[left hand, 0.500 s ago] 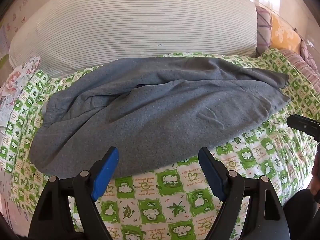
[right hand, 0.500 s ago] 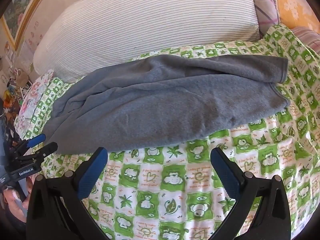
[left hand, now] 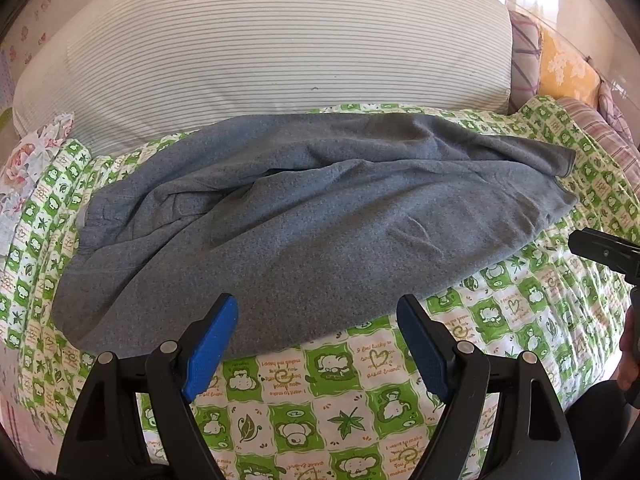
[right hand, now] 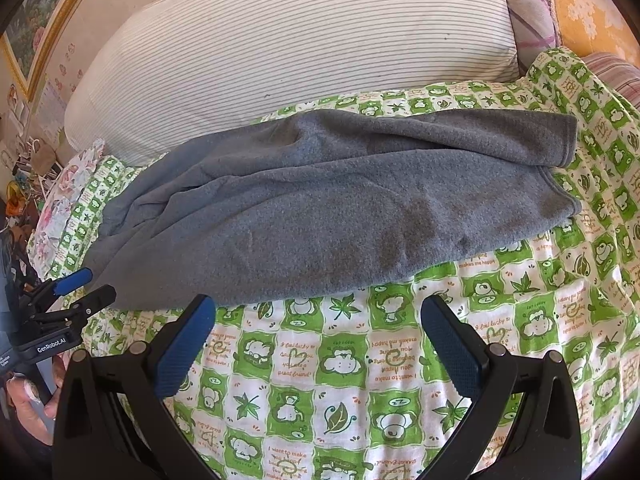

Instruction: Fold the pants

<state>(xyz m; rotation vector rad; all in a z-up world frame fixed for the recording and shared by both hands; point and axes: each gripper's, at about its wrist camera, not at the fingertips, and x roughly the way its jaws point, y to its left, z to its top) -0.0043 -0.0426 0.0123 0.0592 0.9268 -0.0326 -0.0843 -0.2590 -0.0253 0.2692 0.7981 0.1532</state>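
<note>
Grey fleece pants (left hand: 304, 224) lie across a green-and-white patterned bedsheet (left hand: 340, 392), folded lengthwise, waist to the left and leg cuffs to the right. They also show in the right wrist view (right hand: 328, 216). My left gripper (left hand: 318, 320) is open and empty, just in front of the pants' near edge. My right gripper (right hand: 318, 320) is open and empty, over the sheet (right hand: 360, 380) just short of the near edge. The left gripper also shows at the left edge of the right wrist view (right hand: 84, 288), and the right gripper's tip at the right edge of the left wrist view (left hand: 600, 252).
A large striped white pillow (left hand: 272, 52) lies behind the pants. A floral cloth (left hand: 28, 160) sits at the left end of the bed. Orange and plaid cushions (left hand: 568, 64) are at the back right. Cluttered items (right hand: 24, 176) stand left of the bed.
Both grippers have drawn slightly closer to the pants' near edge. The pants have not moved.
</note>
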